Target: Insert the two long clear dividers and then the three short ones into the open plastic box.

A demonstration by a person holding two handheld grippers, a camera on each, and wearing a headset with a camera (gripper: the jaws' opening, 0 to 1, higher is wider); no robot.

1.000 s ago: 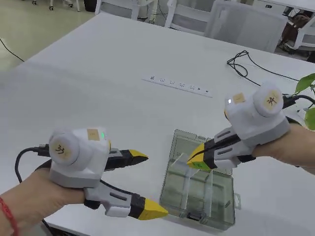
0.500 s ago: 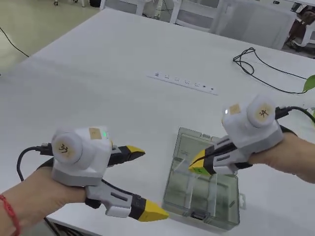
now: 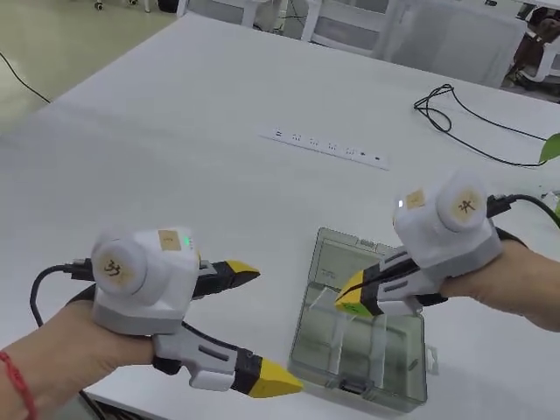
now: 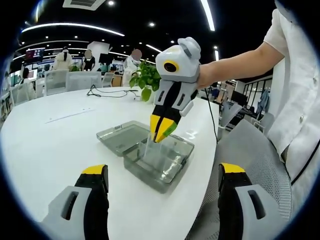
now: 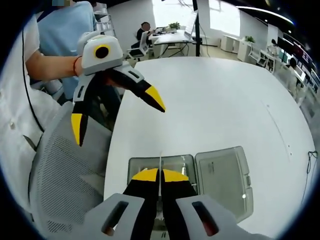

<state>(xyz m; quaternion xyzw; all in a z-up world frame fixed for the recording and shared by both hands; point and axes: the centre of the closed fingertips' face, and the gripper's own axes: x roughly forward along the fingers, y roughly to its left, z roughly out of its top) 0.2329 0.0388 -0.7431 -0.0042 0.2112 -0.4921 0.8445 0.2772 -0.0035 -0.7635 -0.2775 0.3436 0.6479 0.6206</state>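
Head view, tabletop (image 3: 175, 105): white and wide; it carries the box, a strip and a cable.
Plastic box (image 3: 306, 350): clear and smoky, standing open by the tabletop's near edge, toward its right side.
Lid (image 3: 337, 258): folded back and lying flat on the tabletop at the far side of the box base.
Box contents: clear upright walls run front to back inside the base; how many cannot be told.
Right claw (image 3: 350, 297): jaws pressed together on a clear divider, tips above the far left part of the base, close to the hinge line.
Left claw (image 3: 267, 325): jaws spread wide with nothing between them, held over the tabletop's near edge, left of the box and apart from it.
Divider (image 3: 325, 302): a clear sheet pinched at its upper edge, hanging down into the base. In the right gripper view it is edge-on, a thin line (image 5: 160, 165) between the yellow tips. Whether it reaches the box floor cannot be told.
Power strip (image 3: 328, 146): flat and white, mid-tabletop, well beyond the box.
Cable (image 3: 455, 105): black, looped near the tabletop's far right corner.
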